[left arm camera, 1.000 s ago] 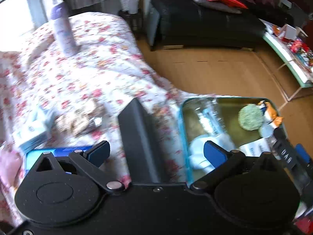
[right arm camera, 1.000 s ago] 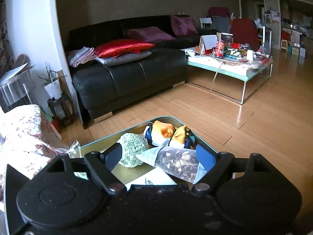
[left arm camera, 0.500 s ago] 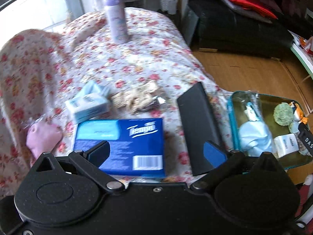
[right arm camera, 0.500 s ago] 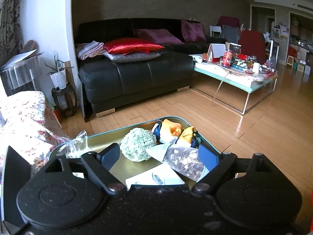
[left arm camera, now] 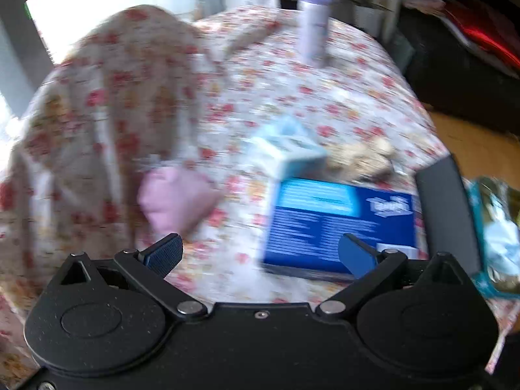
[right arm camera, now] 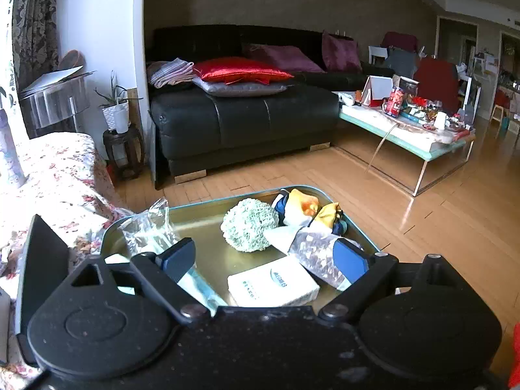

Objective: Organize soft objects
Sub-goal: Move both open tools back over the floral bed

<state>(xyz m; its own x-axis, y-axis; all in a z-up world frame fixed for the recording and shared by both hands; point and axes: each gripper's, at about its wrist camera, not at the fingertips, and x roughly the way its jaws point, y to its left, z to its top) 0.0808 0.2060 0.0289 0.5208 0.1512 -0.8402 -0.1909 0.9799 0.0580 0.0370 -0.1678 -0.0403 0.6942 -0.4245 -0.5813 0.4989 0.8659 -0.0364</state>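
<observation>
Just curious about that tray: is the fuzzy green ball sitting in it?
Yes, the green ball rests inside the tray, beside a white tissue pack.

1. The left gripper point(left arm camera: 260, 255) has swung away from the teal tray point(left arm camera: 487, 279), which now sits at the right edge of its view; the jaws are wide apart with nothing between them.
2. A pink soft pouch point(left arm camera: 175, 201) and the blue tissue box point(left arm camera: 338, 224) now lie ahead of it on the floral cloth point(left arm camera: 260, 91).
3. The right gripper point(right arm camera: 265, 258) has just been opening its jaws, with nothing held between them.
</observation>
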